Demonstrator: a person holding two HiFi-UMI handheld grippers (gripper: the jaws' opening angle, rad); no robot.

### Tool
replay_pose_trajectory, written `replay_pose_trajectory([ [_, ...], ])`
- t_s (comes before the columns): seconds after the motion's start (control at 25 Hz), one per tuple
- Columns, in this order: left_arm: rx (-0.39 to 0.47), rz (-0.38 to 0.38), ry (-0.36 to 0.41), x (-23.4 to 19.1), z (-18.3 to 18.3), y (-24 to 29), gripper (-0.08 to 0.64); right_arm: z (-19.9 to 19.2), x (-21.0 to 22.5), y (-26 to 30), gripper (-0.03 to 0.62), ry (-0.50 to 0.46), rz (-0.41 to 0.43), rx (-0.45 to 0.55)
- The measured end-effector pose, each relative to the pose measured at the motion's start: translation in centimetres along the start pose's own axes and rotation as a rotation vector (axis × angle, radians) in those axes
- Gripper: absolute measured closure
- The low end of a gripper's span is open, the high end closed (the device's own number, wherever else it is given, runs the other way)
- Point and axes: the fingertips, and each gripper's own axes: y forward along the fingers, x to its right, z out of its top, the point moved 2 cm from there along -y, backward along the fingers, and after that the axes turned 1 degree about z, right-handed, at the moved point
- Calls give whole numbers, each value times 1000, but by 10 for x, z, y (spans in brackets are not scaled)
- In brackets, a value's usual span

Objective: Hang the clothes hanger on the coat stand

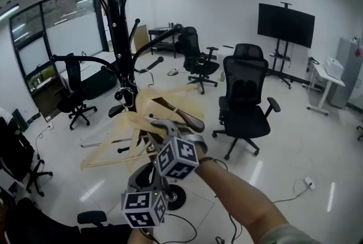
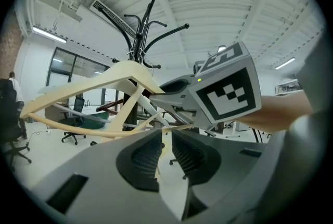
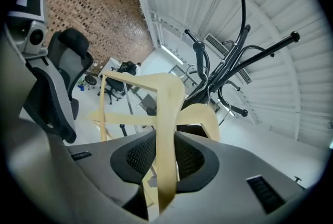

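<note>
Pale wooden hanger tilted, aloft, close beside black coat stand.

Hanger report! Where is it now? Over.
Left tongs and right tongs both shut on the hanger. Hanger held in front of the coat stand, hook out of sight. Stand's low arms close by.

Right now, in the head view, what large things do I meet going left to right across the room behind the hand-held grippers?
An office chair by the window → coat stand → far office chair → near office chair → screen on a wheeled stand → white desk.
</note>
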Motion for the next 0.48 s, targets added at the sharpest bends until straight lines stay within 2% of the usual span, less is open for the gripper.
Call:
replay_pose_trajectory([
  [0.24, -20, -5, -2, 0, -21, 10, 491, -13, -3, 9, 508, 19, -40, 15],
  [0.36, -24, -8, -4, -3, -24, 11, 491, -17, -8, 11, 499, 23, -27, 26],
  [0.44, -21, -10, 0, 0, -22, 13, 491, -20, -9, 9, 429, 28, -9, 36],
  [0.48, -19, -12, 3, 2, -20, 13, 491, -21, -8, 6, 419, 35, -6, 44],
])
